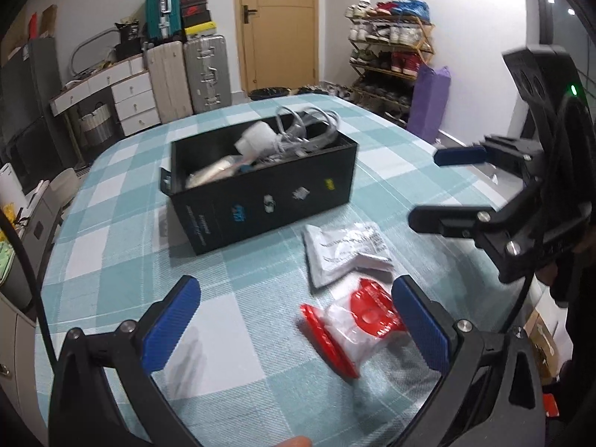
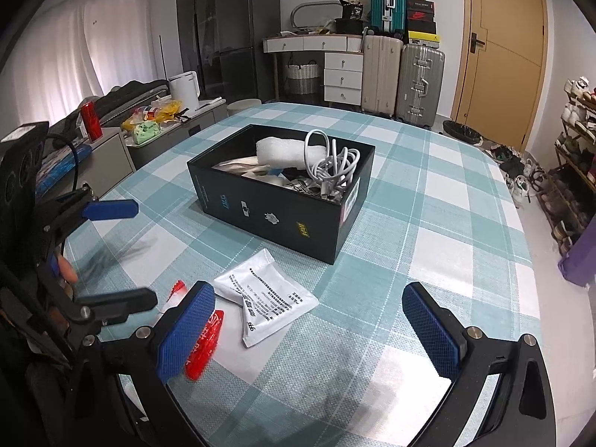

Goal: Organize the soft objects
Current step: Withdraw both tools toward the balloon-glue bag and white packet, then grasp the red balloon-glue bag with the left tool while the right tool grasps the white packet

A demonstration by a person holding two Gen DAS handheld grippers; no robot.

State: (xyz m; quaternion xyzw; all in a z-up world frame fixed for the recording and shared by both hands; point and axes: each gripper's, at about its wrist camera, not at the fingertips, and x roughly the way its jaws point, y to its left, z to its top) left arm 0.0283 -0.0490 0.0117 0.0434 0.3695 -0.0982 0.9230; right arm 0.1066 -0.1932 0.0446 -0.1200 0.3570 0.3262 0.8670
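A black box (image 1: pixel 268 201) stands mid-table, holding a white cable coil (image 1: pixel 309 126), a white foam roll (image 1: pixel 257 136) and other soft items; it also shows in the right wrist view (image 2: pixel 294 219). A white printed pouch (image 1: pixel 342 251) (image 2: pixel 266 294) lies in front of it. A red-and-clear plastic packet (image 1: pixel 354 327) (image 2: pixel 203 342) lies nearest. My left gripper (image 1: pixel 294 327) is open, its right finger beside the packet. My right gripper (image 2: pixel 311 331) is open and empty above the cloth; it also shows in the left wrist view (image 1: pixel 443 186).
The table has a teal-and-white checked cloth (image 2: pixel 428 223). Suitcases (image 2: pixel 402 78), a drawer unit (image 2: pixel 342 78) and a door (image 2: pixel 506 48) stand behind. A shoe rack (image 1: pixel 391 56) and a purple bag (image 1: pixel 428 100) are at the right. A side counter (image 2: pixel 156 126) holds clutter.
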